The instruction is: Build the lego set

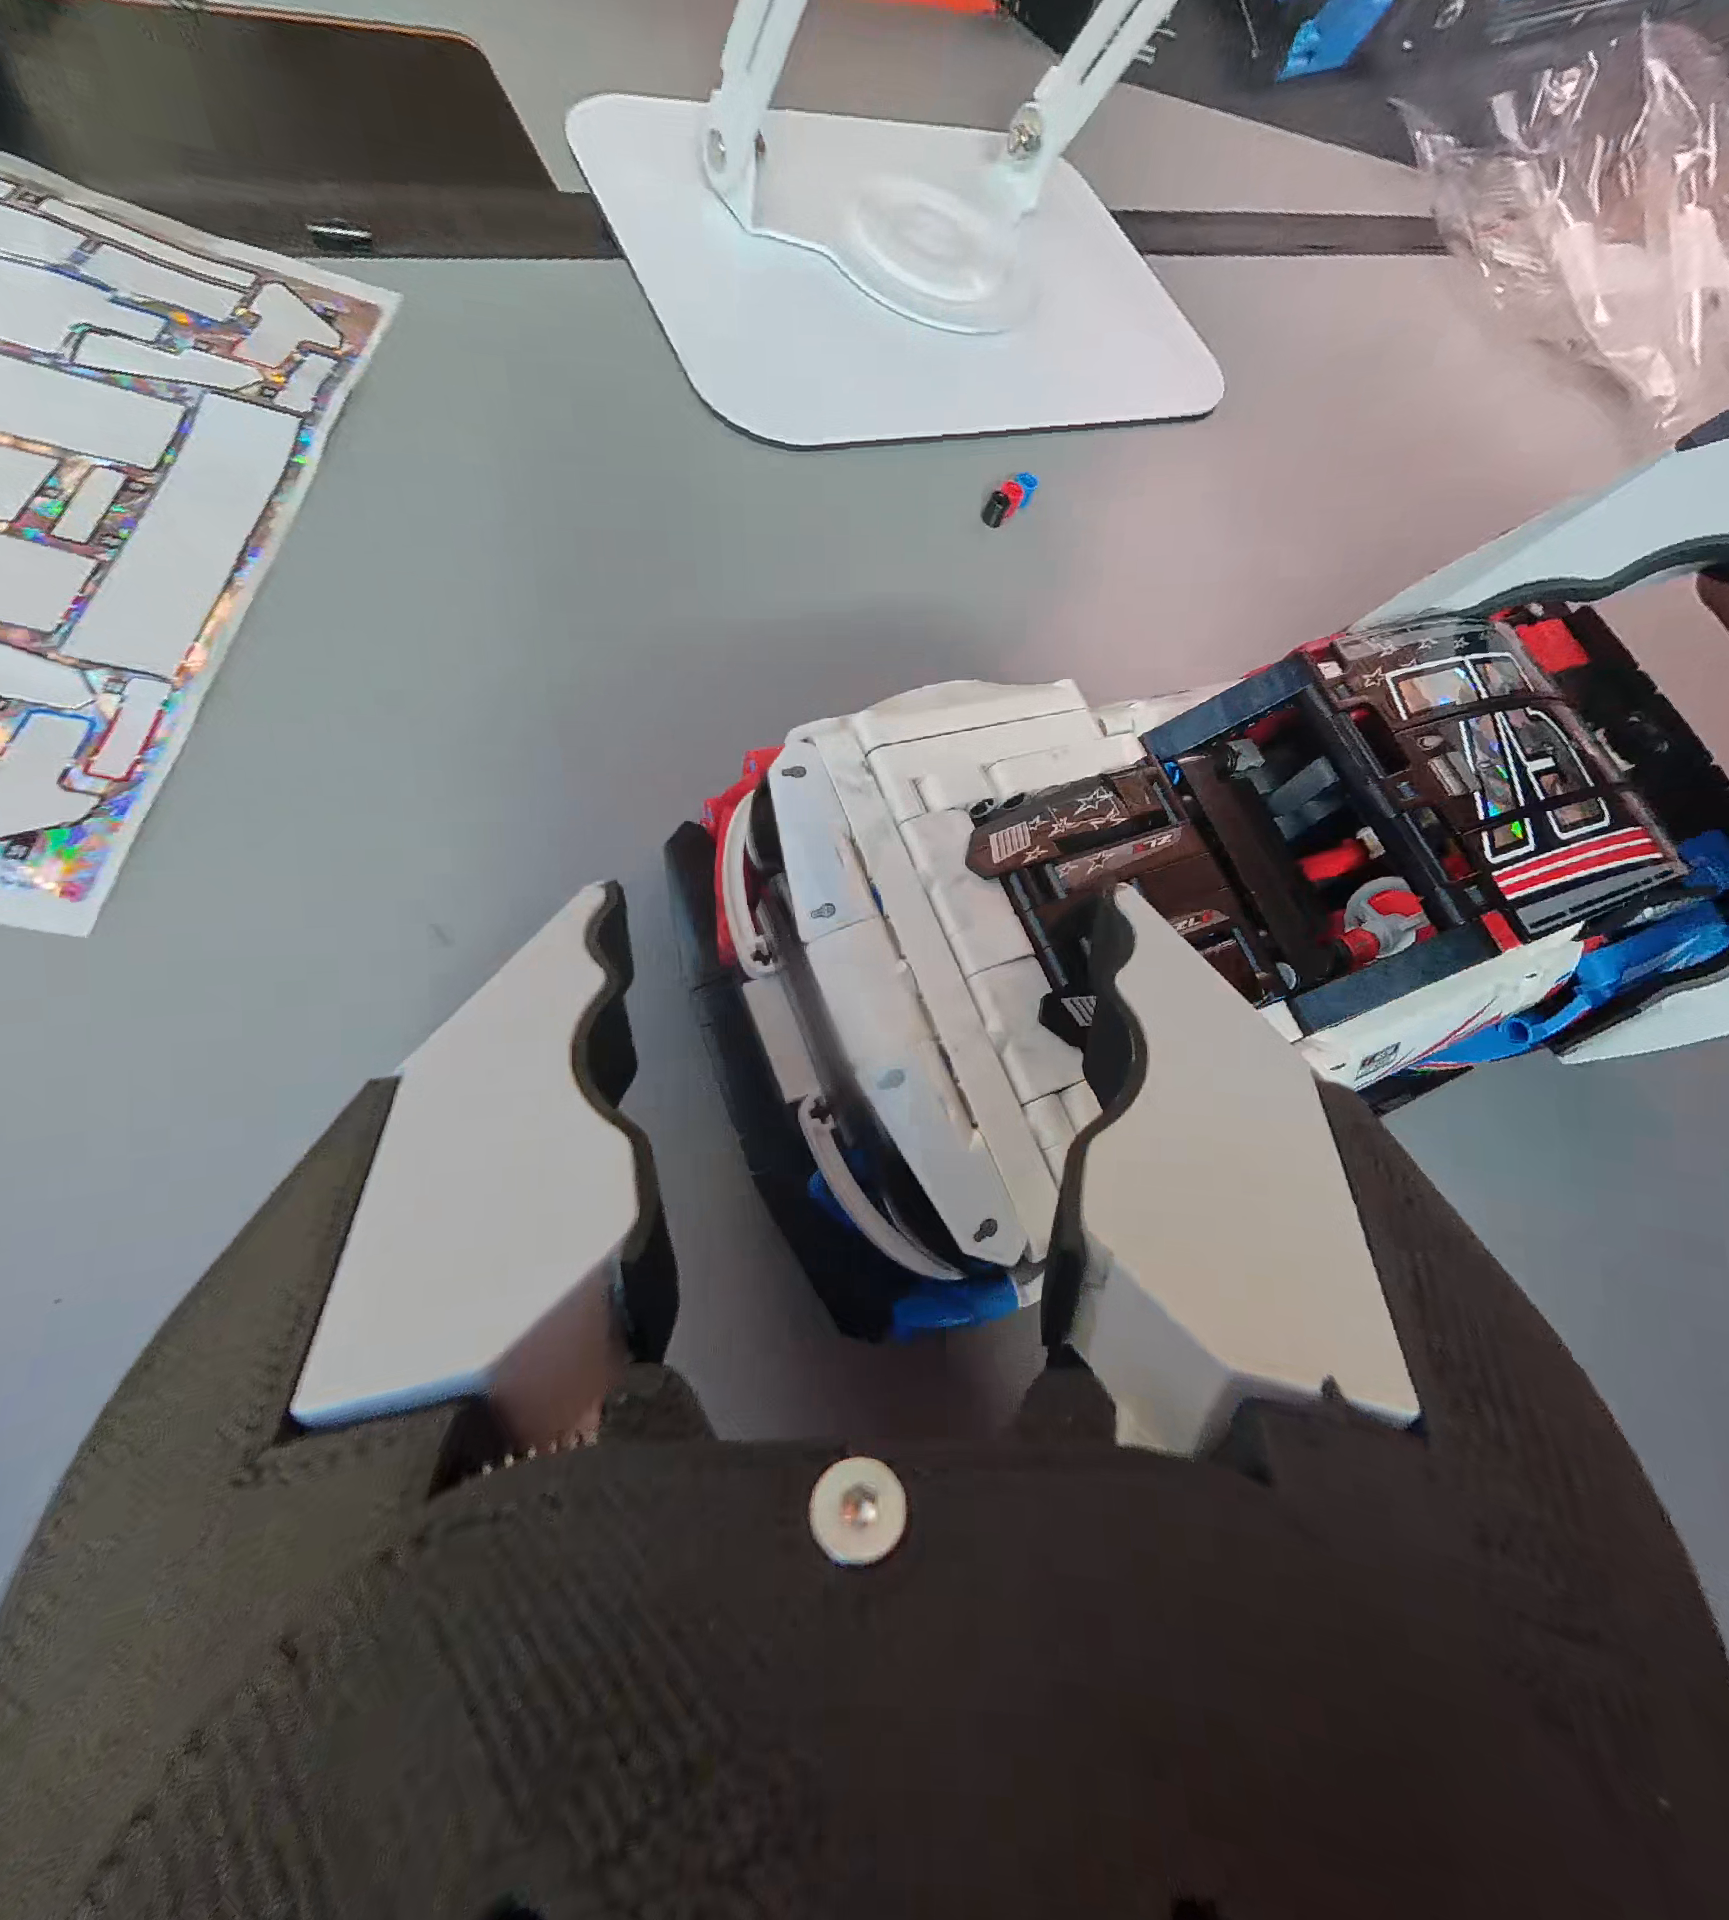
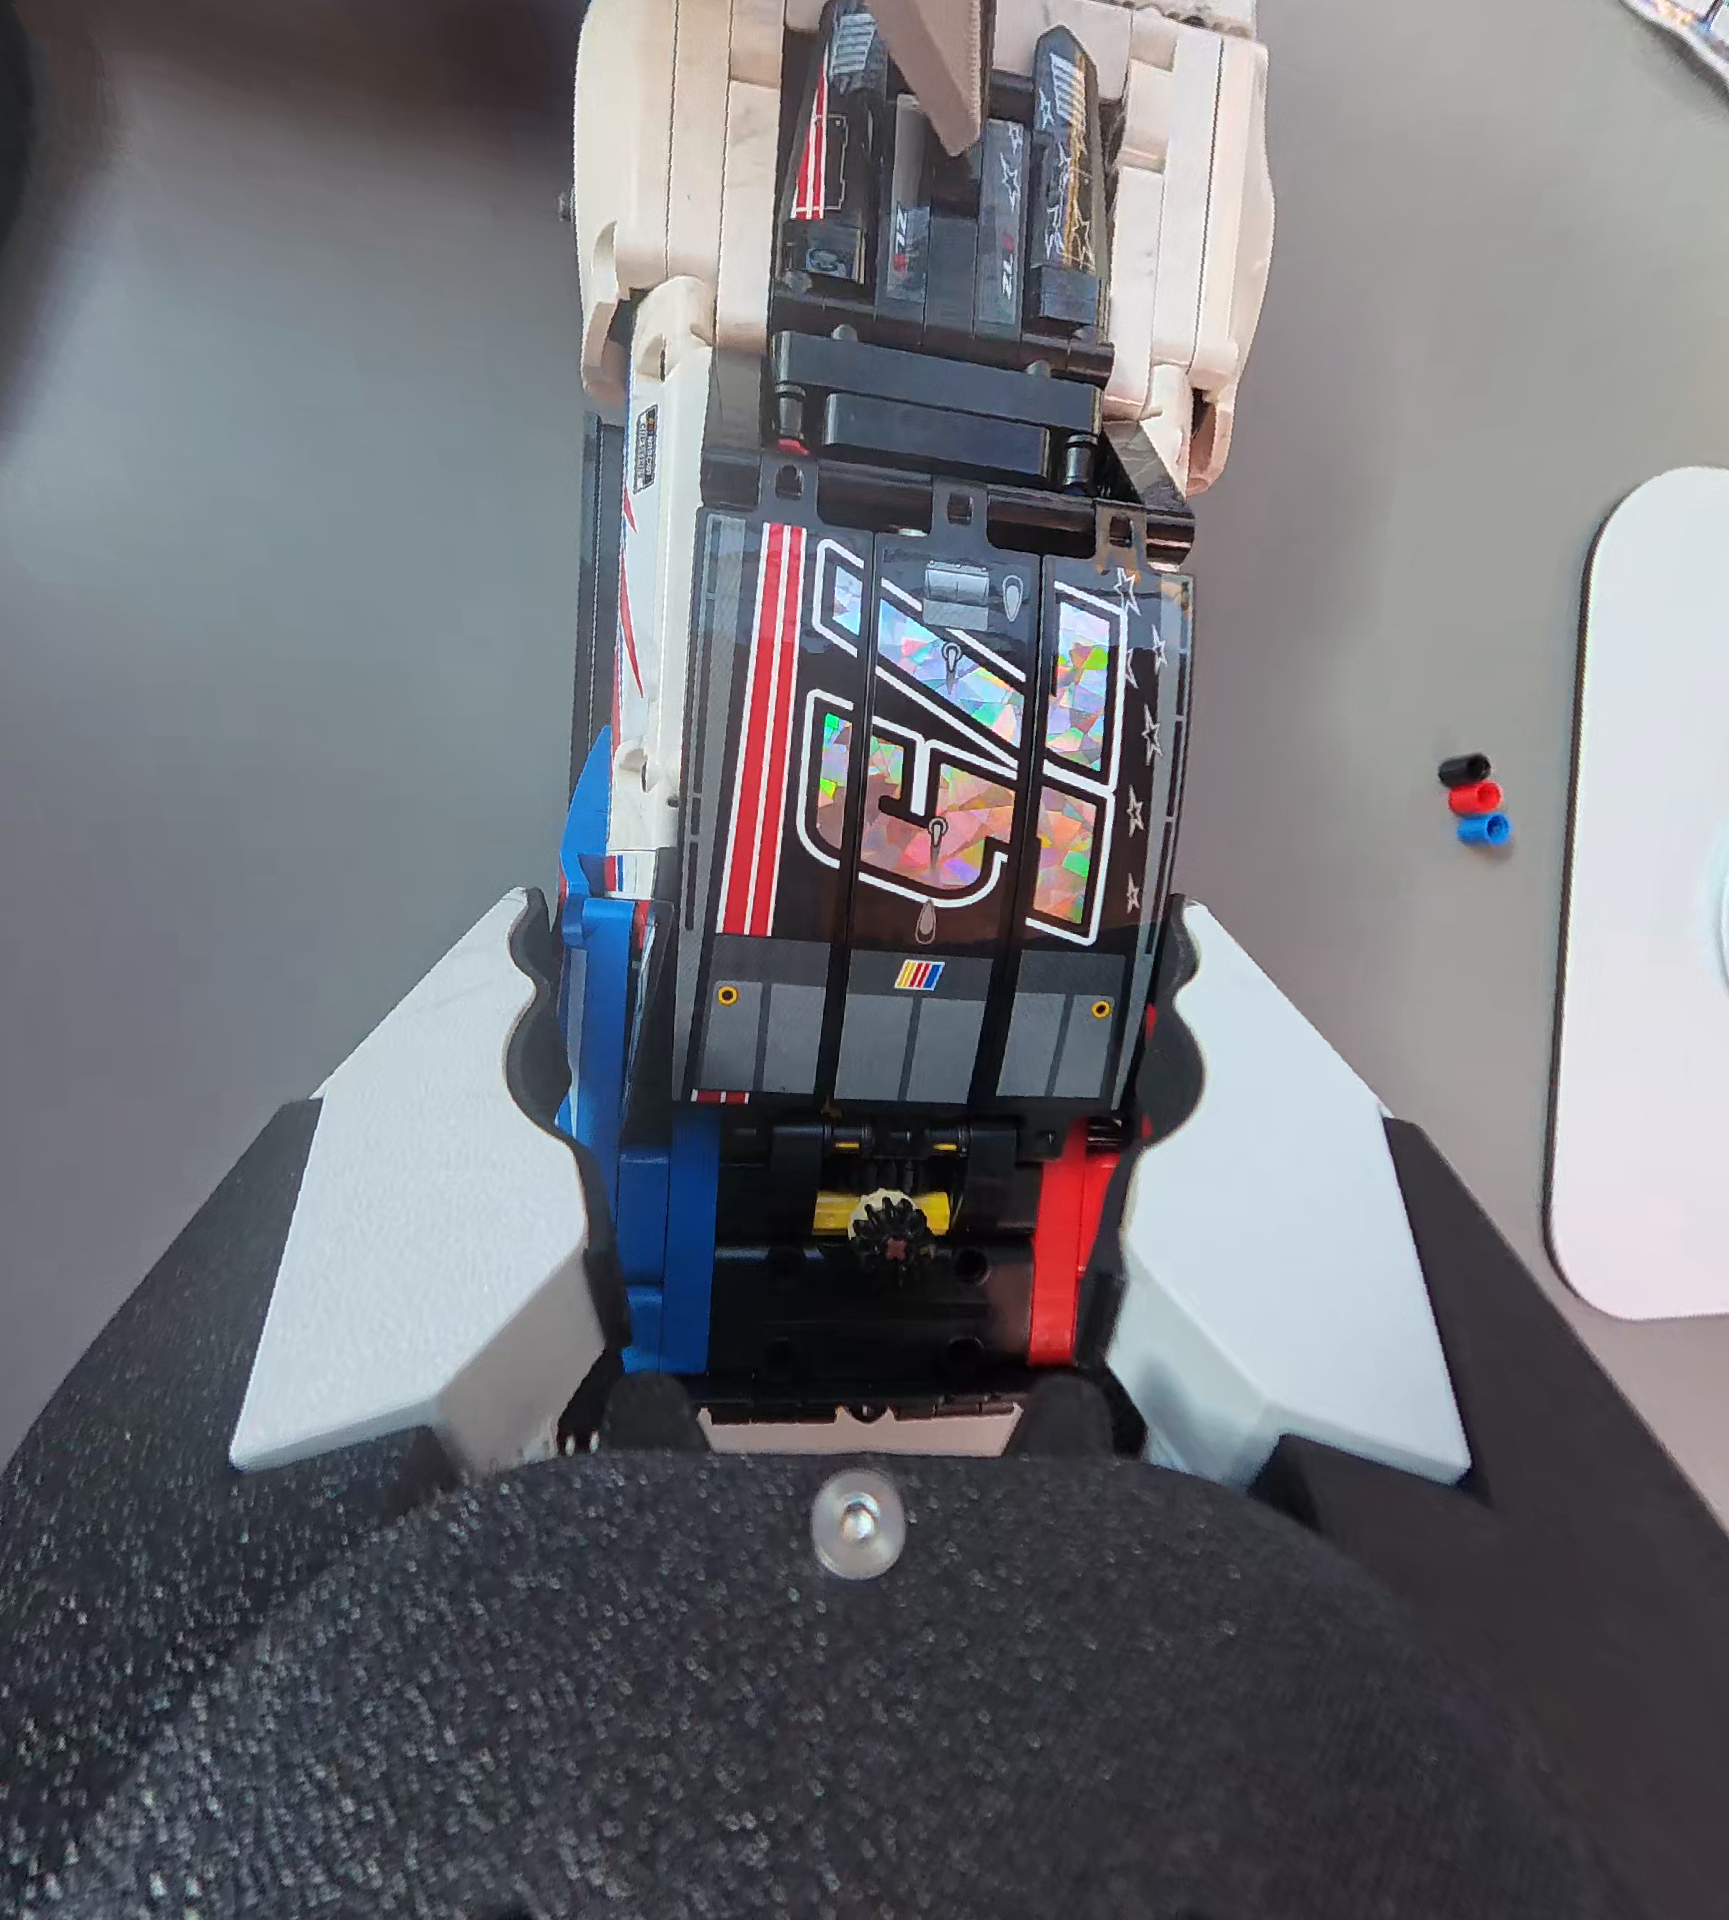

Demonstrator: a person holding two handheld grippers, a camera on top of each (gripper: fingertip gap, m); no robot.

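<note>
On the grey table (image 1: 548,644), the peeled sticker sheet (image 1: 60,540) lies far to my left, and my left claw (image 1: 865,951) hangs spread wide over the white nose of the lego car (image 1: 943,935), one fingertip (image 1: 1146,951) touching its dark hood while the other stands clear of it. Three small pins (image 1: 1007,497) sit beyond, just before the white stand base (image 1: 1099,343). To the right, my right claw (image 2: 855,935) is clamped on the car's rear, blue side against one finger, red against the other.
</note>
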